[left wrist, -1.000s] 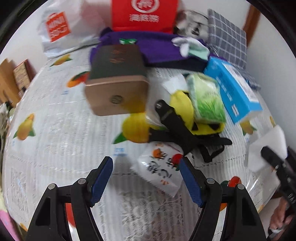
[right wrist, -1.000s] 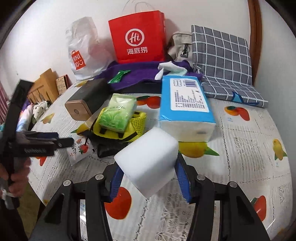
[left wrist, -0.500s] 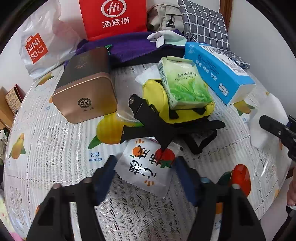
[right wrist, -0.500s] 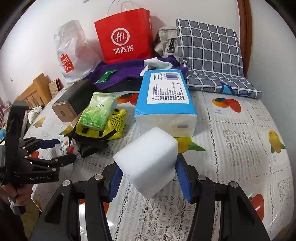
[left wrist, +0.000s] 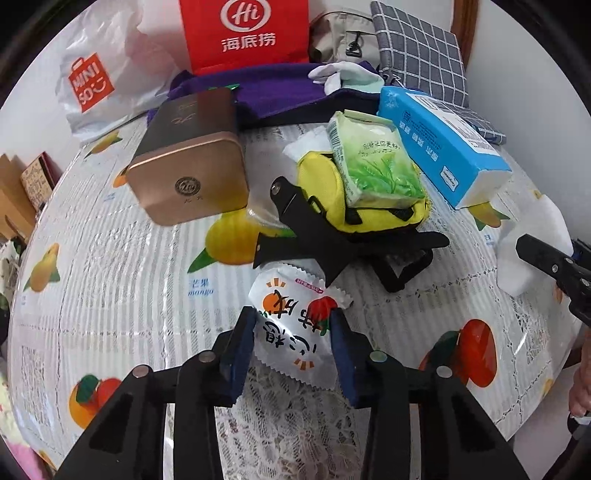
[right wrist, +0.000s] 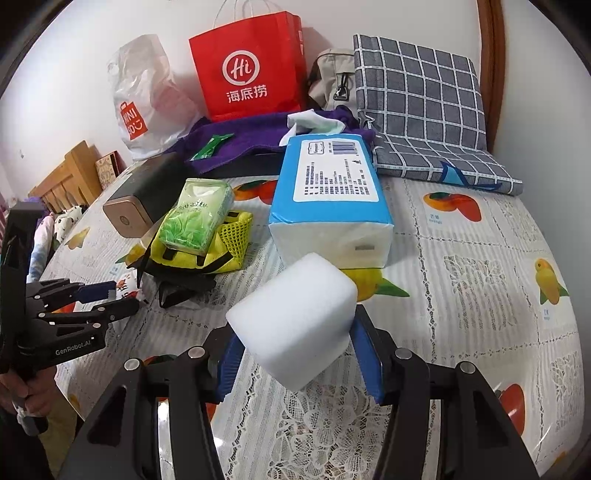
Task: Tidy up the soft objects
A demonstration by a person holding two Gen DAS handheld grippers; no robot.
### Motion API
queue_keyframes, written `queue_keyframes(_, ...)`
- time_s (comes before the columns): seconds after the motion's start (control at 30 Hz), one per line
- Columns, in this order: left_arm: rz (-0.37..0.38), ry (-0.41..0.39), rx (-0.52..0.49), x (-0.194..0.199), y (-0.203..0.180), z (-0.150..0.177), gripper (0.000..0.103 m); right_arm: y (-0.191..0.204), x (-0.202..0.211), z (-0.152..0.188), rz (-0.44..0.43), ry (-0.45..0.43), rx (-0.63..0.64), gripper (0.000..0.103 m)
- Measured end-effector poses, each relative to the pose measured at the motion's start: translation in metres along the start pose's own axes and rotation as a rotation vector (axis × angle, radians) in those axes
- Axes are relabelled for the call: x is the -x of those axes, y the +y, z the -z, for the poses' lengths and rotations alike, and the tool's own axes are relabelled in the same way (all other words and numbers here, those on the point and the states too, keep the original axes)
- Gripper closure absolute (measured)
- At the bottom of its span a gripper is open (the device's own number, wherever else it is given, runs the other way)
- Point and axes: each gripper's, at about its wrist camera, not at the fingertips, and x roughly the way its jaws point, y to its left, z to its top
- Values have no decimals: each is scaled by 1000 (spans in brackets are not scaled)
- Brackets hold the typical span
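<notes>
A white snack packet [left wrist: 291, 306] printed with fruit lies on the fruit-print tablecloth [left wrist: 110, 258]. My left gripper [left wrist: 291, 332] is closing on it, and both blue pads touch its sides. My right gripper [right wrist: 295, 343] is shut on a white foam block [right wrist: 295, 314] held just above the cloth. In the left wrist view that block [left wrist: 532, 236] and the right gripper [left wrist: 546, 258] sit at the far right edge. The left gripper [right wrist: 107, 299] shows at the left of the right wrist view, held by a hand.
Behind the packet lie a yellow mesh bag with black straps [left wrist: 321, 177], a green tissue pack [left wrist: 373, 166] on top of it, a blue tissue pack [left wrist: 436, 144] and a bronze tin [left wrist: 188, 162]. A purple cloth [left wrist: 277, 88], red paper bag [left wrist: 243, 33], plastic bag [left wrist: 92, 81] and checked cushion [right wrist: 417, 107] line the back.
The left gripper moved forward over the snack packet and narrowed its jaws until the pads reached the packet's sides. The right gripper kept still with the foam block.
</notes>
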Motion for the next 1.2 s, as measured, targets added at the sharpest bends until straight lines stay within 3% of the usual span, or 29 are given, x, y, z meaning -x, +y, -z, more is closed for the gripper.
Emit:
queue_keyframes(0.13,10,9,36,4,7,5,76,-1,2,2,6,14,-18,49)
queue_keyframes(0.27,7,18,86,9,19,8,78,-3,8,2,15,22,-38,49)
queue_keyframes(0.5,4,-18,153,30,37,6,78,-8,29,-6,18,1,-62,49)
queue_keyframes(0.8,0,-70,153,58,40,-7,78,-10,51,-19,2,-26,-63,50)
queue_keyframes(1.2,-11,-97,196,72,52,-27,78,-5,52,-44,-47,-28,-48,50)
